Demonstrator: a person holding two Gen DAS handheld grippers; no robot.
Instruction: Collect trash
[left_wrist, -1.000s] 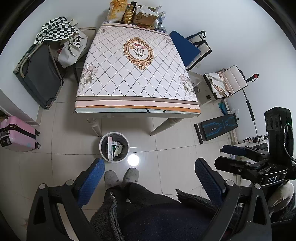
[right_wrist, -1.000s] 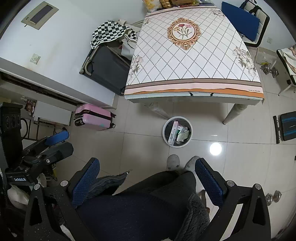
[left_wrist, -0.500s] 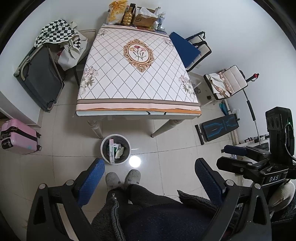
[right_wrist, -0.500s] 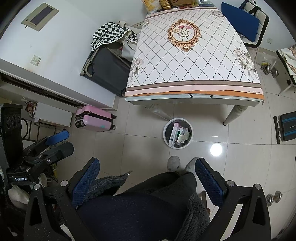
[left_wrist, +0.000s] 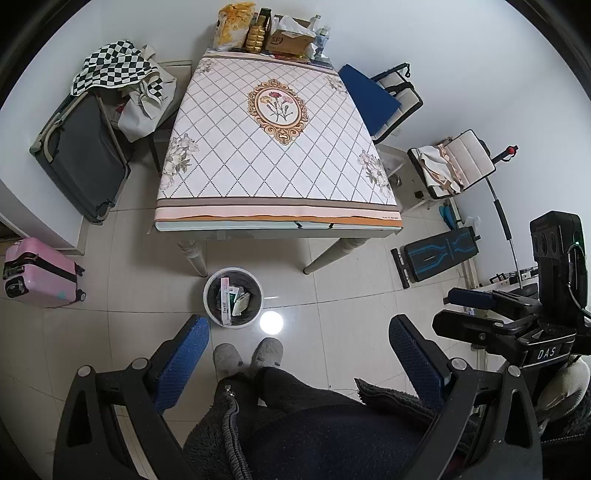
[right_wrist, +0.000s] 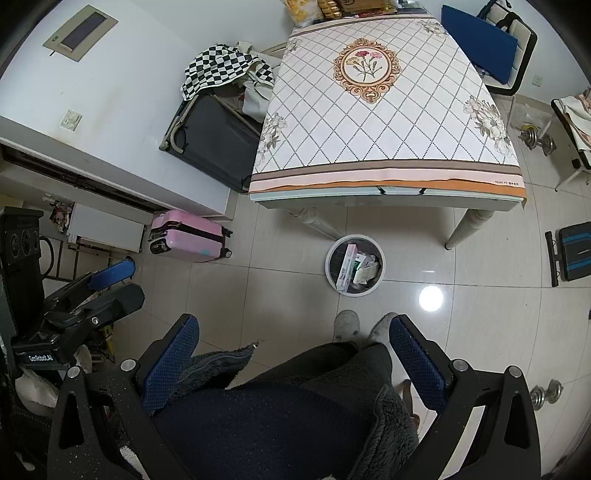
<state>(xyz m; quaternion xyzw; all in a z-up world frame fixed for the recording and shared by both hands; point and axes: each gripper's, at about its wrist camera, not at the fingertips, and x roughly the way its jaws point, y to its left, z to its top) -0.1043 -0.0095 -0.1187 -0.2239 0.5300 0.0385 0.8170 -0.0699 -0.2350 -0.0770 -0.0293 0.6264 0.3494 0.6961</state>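
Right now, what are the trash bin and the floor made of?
The trash bin looks like smooth white plastic: its rim is thin, even and softly shiny. It is lined with what seems a dark bag. The floor looks like glazed ceramic tile: grout lines cross it and a lamp's glare mirrors in it.

The round white trash bin (left_wrist: 233, 298) stood upright on the tiled floor, just in front of the table's near edge and close beside its near left leg. Inside it, trash had piled up: a long white carton with dark lettering (left_wrist: 225, 302) leaned on end against the left wall, a green-and-white pack (left_wrist: 232, 295) sat right beside it, and crumpled pale wrappers (left_wrist: 242, 299) lay to the right. From the right wrist view, the same bin (right_wrist: 355, 266) showed its carton (right_wrist: 346, 266) slanted, wrappers (right_wrist: 366, 272) alongside.
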